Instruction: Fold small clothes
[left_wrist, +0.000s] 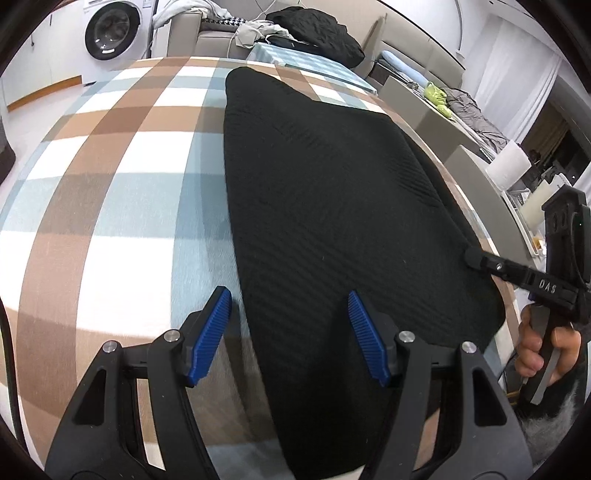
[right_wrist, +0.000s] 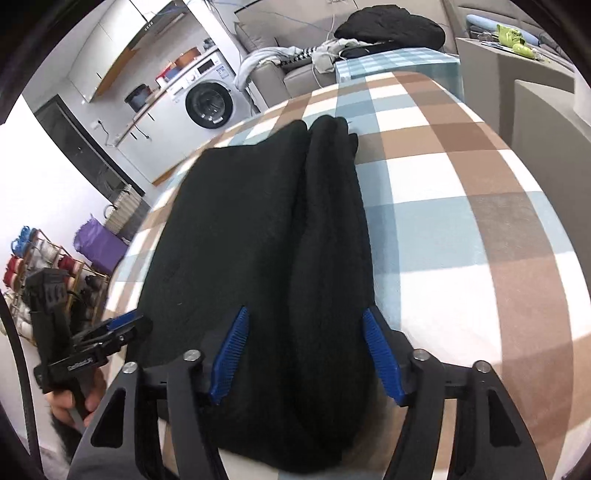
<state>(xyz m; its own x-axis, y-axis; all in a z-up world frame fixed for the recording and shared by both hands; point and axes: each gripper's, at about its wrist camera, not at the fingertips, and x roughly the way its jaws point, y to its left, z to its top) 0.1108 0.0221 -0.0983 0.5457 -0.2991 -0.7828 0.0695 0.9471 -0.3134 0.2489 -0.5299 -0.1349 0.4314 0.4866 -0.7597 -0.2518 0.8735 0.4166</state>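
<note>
Gaping wide, left tongs (left_wrist: 290, 332) and right tongs (right_wrist: 304, 350) hover over the black garment (left_wrist: 332, 206), gripping nothing.

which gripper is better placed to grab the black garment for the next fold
Probably right: the right gripper stands open astride the black garment's doubled edge. The left gripper, also open, straddles only its side edge, one finger over the checked cloth.

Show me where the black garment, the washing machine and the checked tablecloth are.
black garment (left_wrist: 332, 192): left wrist view, middle of the flat fabric.
washing machine (right_wrist: 208, 101): right wrist view, round door.
checked tablecloth (left_wrist: 122, 206): left wrist view, bare part left of the garment.
</note>
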